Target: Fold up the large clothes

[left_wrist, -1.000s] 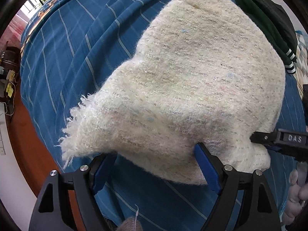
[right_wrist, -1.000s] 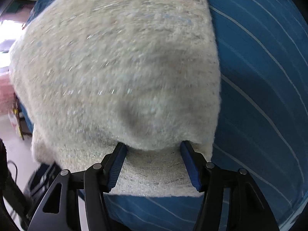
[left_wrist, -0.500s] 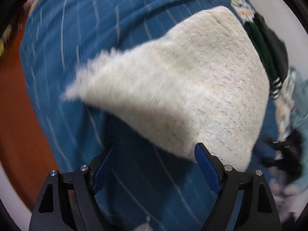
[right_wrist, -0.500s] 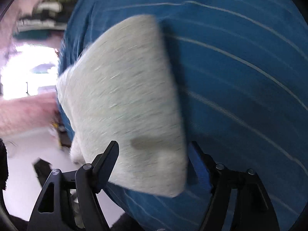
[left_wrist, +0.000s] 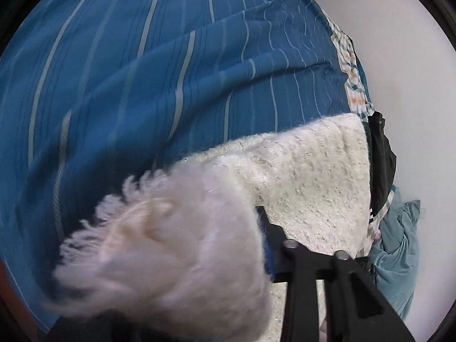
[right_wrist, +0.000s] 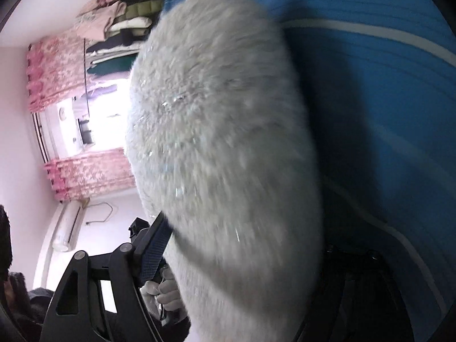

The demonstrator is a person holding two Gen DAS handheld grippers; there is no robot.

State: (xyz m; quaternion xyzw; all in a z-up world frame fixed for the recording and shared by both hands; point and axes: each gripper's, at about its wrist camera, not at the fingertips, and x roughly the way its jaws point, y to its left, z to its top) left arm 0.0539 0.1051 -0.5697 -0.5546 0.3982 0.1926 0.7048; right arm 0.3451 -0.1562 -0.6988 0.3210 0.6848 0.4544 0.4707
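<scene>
A cream fuzzy garment (left_wrist: 313,176) lies folded on the blue striped bedspread (left_wrist: 128,85). Its fringed corner (left_wrist: 159,242) is raised close to the left wrist camera and covers one finger. My left gripper (left_wrist: 226,222) is closing on that corner, and the blue pad of the visible finger (left_wrist: 270,245) presses into the cloth. In the right wrist view the same garment (right_wrist: 228,142) hangs blurred between the jaws of my right gripper (right_wrist: 242,228), which are opening. One finger (right_wrist: 154,245) shows, its pad mostly bare with only the tip at the cloth's edge. The other finger is hidden.
A dark green and black garment (left_wrist: 382,156), a teal cloth (left_wrist: 399,242) and a plaid cloth (left_wrist: 353,85) lie along the bed's right edge. The right wrist view shows pink curtains (right_wrist: 57,71), stacked clothes (right_wrist: 122,22) and a gloved hand (right_wrist: 165,290).
My left gripper swung across the bed and closed on the fringed corner, which rose toward the camera. My right gripper tilted upward and spread wider, and the garment now fills its view.
</scene>
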